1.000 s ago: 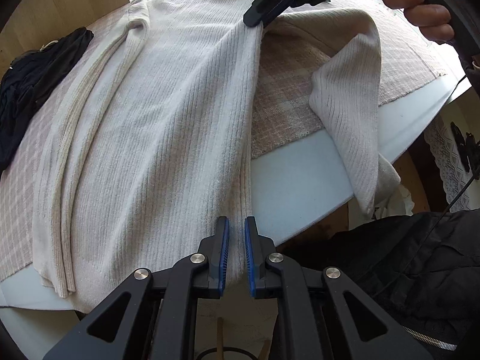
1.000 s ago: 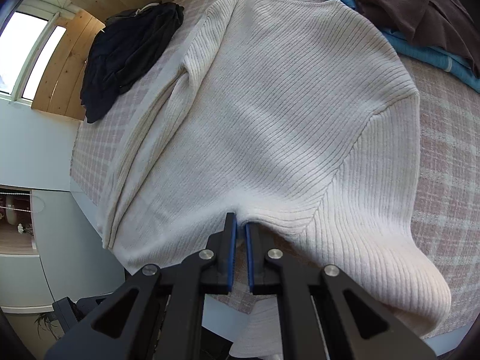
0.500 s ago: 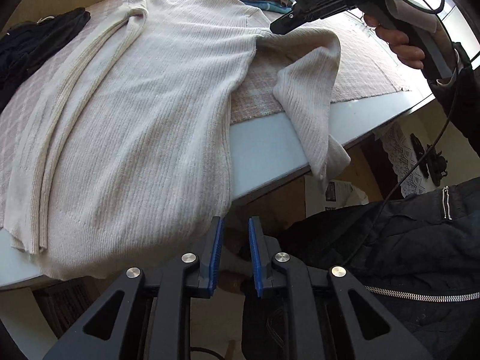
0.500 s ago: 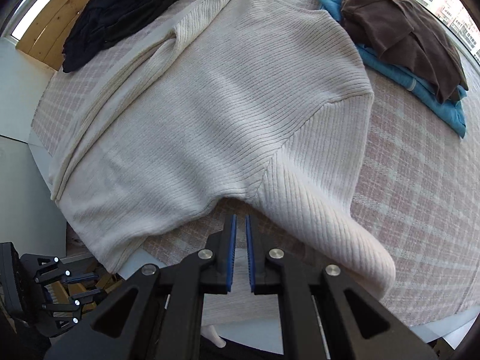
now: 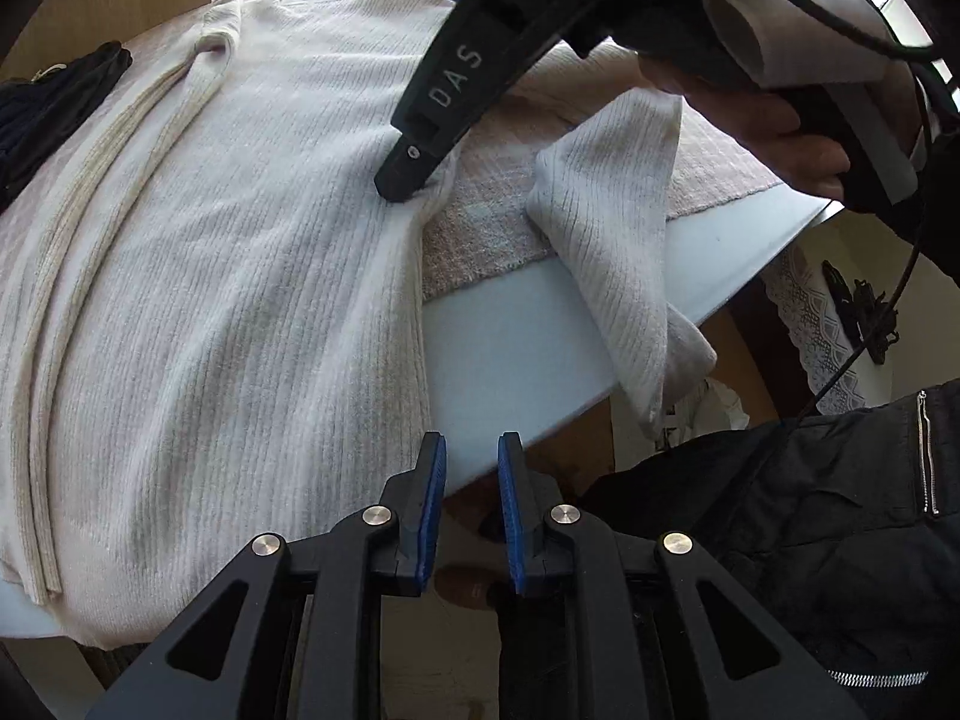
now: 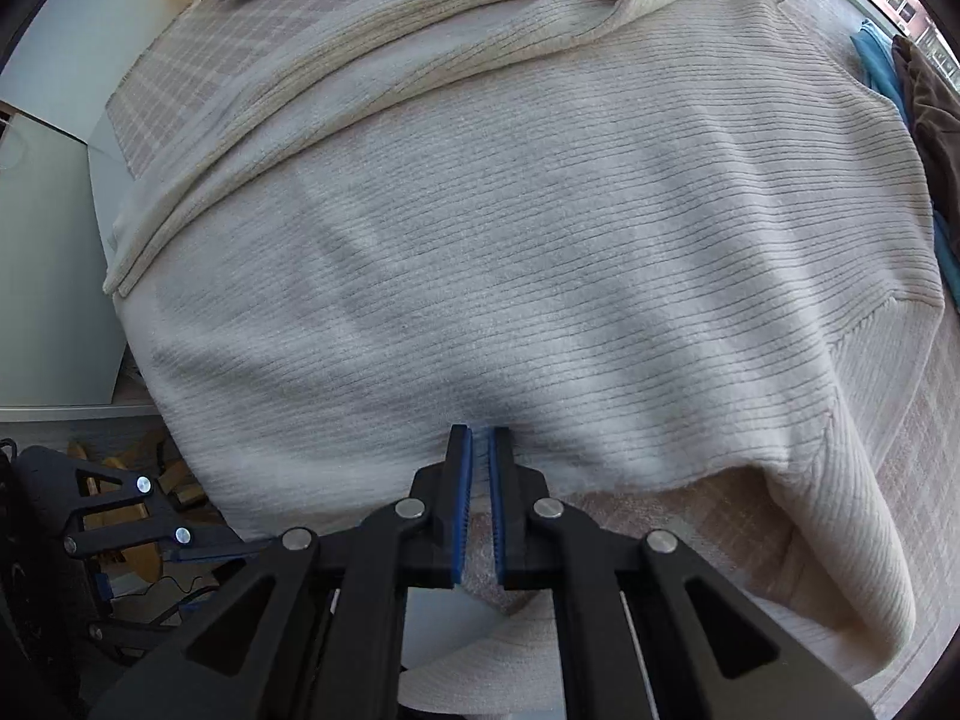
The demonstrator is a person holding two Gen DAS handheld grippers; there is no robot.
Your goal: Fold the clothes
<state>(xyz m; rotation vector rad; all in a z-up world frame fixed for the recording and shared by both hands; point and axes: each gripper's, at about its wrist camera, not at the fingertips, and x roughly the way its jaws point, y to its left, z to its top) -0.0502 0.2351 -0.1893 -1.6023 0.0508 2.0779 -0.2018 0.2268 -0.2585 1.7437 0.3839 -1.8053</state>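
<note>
A cream ribbed sweater (image 5: pixel 240 276) lies flat on a checked cloth on the table. One sleeve (image 5: pixel 120 180) is folded along its body. The other sleeve (image 5: pixel 624 276) hangs over the table's front edge. My left gripper (image 5: pixel 471 450) is open at the front edge, just right of the sweater's side seam, with nothing between its pads. My right gripper (image 5: pixel 399 183), held by a hand (image 5: pixel 774 132), has its tip on the sweater's side edge below the armpit. In the right wrist view its pads (image 6: pixel 480 438) are nearly together on that edge, and the knit bunches up at the tip.
A black garment (image 5: pixel 54 102) lies at the far left of the table. Folded blue and brown clothes (image 6: pixel 924 120) sit at the back. The bare pale table edge (image 5: pixel 516 348) runs between the sweater body and the hanging sleeve. A person's black jacket (image 5: pixel 780 540) is close on the right.
The right gripper has come down from near the armpit onto the sweater's side edge. The left gripper has moved in closer to the table edge and its pads stand a little wider.
</note>
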